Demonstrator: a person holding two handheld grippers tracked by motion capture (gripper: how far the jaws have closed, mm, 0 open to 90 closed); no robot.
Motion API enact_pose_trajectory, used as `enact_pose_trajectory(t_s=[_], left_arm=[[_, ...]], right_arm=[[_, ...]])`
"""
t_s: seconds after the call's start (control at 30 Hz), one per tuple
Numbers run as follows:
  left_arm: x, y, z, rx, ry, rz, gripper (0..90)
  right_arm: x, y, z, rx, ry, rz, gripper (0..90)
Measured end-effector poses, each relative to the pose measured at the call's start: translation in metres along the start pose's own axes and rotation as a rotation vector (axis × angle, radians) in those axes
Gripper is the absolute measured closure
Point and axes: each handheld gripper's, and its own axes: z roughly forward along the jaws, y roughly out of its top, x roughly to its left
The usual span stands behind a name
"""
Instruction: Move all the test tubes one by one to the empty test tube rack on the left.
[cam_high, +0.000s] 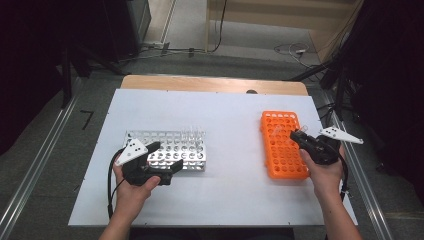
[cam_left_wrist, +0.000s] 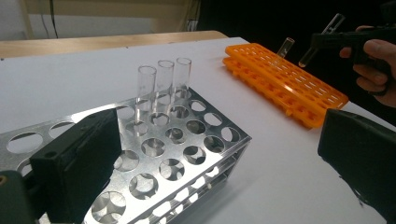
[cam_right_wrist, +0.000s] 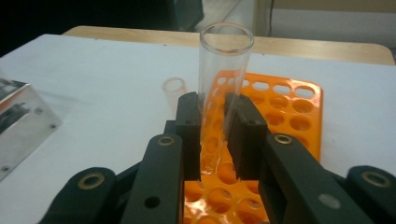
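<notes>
A clear glass test tube stands upright between the pads of my right gripper, which is shut on it just above the orange tube rack. In the high view the right gripper hovers over the near right part of that orange rack. A second tube leans in a far hole of the orange rack. Three empty tubes stand in the silver metal rack. My left gripper is open at the metal rack's near right corner, with nothing between its jaws.
Both racks lie on a white board that covers a wooden table. Bare board lies between the two racks. Cables trail on the floor beyond the table's far edge, and dark equipment stands on both sides.
</notes>
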Motion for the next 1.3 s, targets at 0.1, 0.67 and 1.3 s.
enact_pose_trajectory(t_s=[0.1, 0.67, 1.3], left_arm=[[-0.002, 0.001, 0.000, 0.000, -0.006, 0.003, 0.0], [-0.012, 0.005, 0.002, -0.006, -0.039, 0.023, 0.1], [-0.035, 0.011, 0.014, 0.006, -0.114, 0.060, 5.7]], right_arm=[[0.011, 0.001, -0.003, 0.003, 0.039, -0.034, 73.3], [0.072, -0.008, 0.000, 0.044, 0.239, -0.151, 73.4], [0.133, -0.019, 0.011, 0.101, 0.417, -0.246, 73.4]])
